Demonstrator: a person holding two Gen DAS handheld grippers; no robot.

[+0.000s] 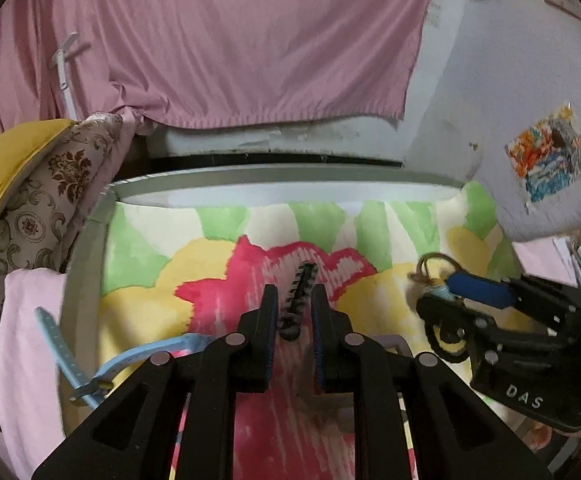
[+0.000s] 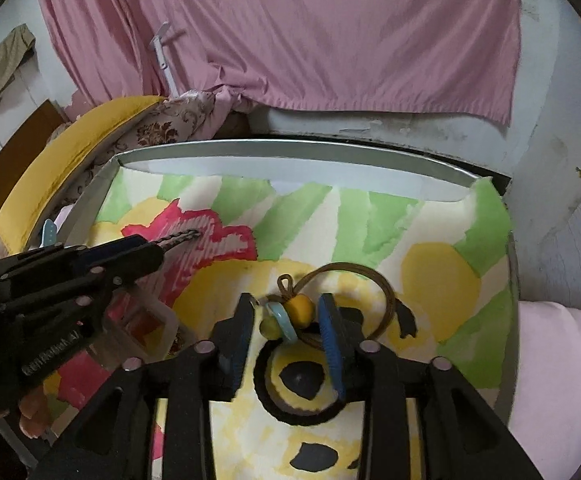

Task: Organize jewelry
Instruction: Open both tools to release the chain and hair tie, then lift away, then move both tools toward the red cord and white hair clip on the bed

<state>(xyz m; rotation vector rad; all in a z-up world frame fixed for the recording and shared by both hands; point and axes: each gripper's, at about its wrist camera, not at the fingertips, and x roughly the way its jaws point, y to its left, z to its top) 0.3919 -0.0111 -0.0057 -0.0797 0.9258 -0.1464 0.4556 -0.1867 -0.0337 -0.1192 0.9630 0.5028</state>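
Note:
My left gripper (image 1: 295,304) holds a dark braided bracelet (image 1: 298,300) between its jaws above the flowered cloth; in the right wrist view the bracelet (image 2: 180,237) sticks out of that gripper (image 2: 158,246). My right gripper (image 2: 286,312) stands around a brown cord necklace (image 2: 370,276) with yellow and light-blue beads (image 2: 290,312); the jaws are apart, the beads between them on the cloth. It shows at the right of the left wrist view (image 1: 430,292). A clear plastic organizer box (image 2: 150,320) lies under the left gripper.
A light-blue watch strap (image 1: 102,364) lies at the table's left edge. The table has a metal rim (image 1: 282,172). Patterned and yellow cushions (image 1: 30,200) are on the left, a pink curtain (image 1: 230,40) behind, a white wall on the right.

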